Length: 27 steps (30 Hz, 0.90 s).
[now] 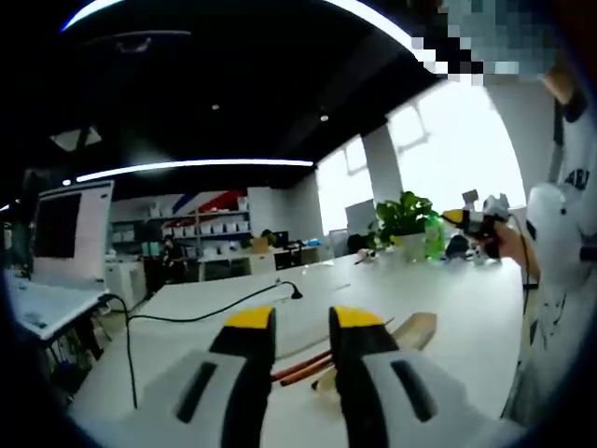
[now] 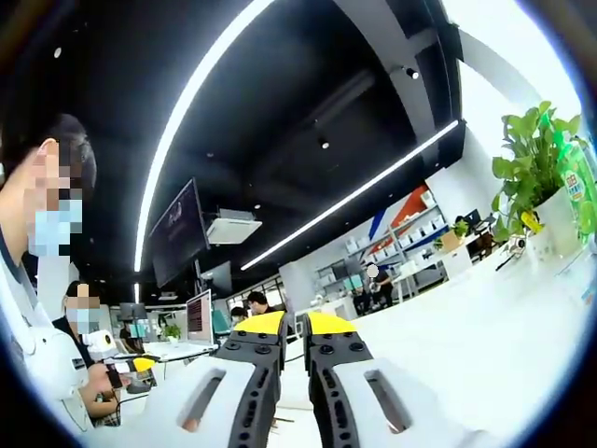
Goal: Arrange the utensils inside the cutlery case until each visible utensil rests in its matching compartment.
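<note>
On the white desk (image 1: pixel 438 317), just beyond the left claw (image 1: pixel 303 322): brown wooden utensils (image 1: pixel 303 366) and light wooden cutlery case (image 1: pixel 415 329), long axes running up-right. Left claw nearer, jaws slightly parted, empty. Right claw (image 2: pixel 294 327) raised, nearly closed, empty.

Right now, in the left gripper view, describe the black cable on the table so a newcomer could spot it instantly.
Start at the wide white table. The black cable trails across its left part and drops over the near left edge. It is thin, dark and curved, unlike the straight wooden utensils beside the left gripper.
</note>
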### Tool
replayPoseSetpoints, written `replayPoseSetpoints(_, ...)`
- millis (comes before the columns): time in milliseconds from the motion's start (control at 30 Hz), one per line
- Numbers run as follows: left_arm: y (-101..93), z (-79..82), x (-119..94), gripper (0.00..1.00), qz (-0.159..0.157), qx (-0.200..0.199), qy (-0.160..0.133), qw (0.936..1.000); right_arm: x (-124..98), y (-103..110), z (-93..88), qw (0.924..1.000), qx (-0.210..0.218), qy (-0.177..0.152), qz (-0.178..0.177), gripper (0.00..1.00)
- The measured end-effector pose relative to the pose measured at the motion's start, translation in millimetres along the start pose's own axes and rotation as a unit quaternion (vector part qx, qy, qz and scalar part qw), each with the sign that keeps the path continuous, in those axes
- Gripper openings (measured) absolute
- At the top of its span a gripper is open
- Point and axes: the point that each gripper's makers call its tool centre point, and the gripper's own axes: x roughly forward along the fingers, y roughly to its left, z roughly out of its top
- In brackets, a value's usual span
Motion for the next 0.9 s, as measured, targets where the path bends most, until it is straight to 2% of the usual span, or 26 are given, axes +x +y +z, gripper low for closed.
replayPoseSetpoints(200, -6.1, 5.5, 8.1, 0.24, -0.005, 0.007, -0.003, 1.0, -3.3, 0.1, -5.0, 0.9999, 0.001, 0.008, 0.008, 0.06)
replayPoseSetpoints(333, -10.8, 7.7, 10.0, 0.24, -0.012, 0.003, -0.009, 0.9999, -6.7, 3.3, -5.2, 0.9997, -0.014, 0.015, 0.014, 0.05)
replayPoseSetpoints(400, -17.1, 15.7, 8.7, 0.24, -0.033, -0.026, -0.03, 0.9987, -8.1, 6.0, -5.3, 0.9994, -0.021, 0.018, 0.019, 0.05)
replayPoseSetpoints(500, -12.1, 24.5, 3.0, 0.24, -0.031, -0.036, -0.045, 0.9979, -9.8, 13.0, -7.0, 0.9986, -0.037, 0.024, 0.03, 0.05)
replayPoseSetpoints(633, -8.3, 28.4, 1.7, 0.24, -0.022, -0.025, -0.045, 0.9985, -10.7, 17.0, -9.4, 0.9976, -0.051, 0.028, 0.037, 0.05)
replayPoseSetpoints(800, -14.9, 26.6, 5.6, 0.24, -0.031, -0.031, -0.039, 0.9983, -9.9, 14.1, -12.0, 0.9977, -0.05, 0.028, 0.038, 0.06)
replayPoseSetpoints(867, -21.1, 24.5, 6.5, 0.24, -0.05, -0.036, -0.04, 0.9973, -9.5, 14.9, -13.4, 0.9975, -0.05, 0.03, 0.041, 0.06)
replayPoseSetpoints(900, -25.2, 25.2, 6.5, 0.24, -0.064, -0.056, -0.045, 0.9953, -9.1, 16.1, -14.4, 0.9972, -0.052, 0.032, 0.043, 0.06)
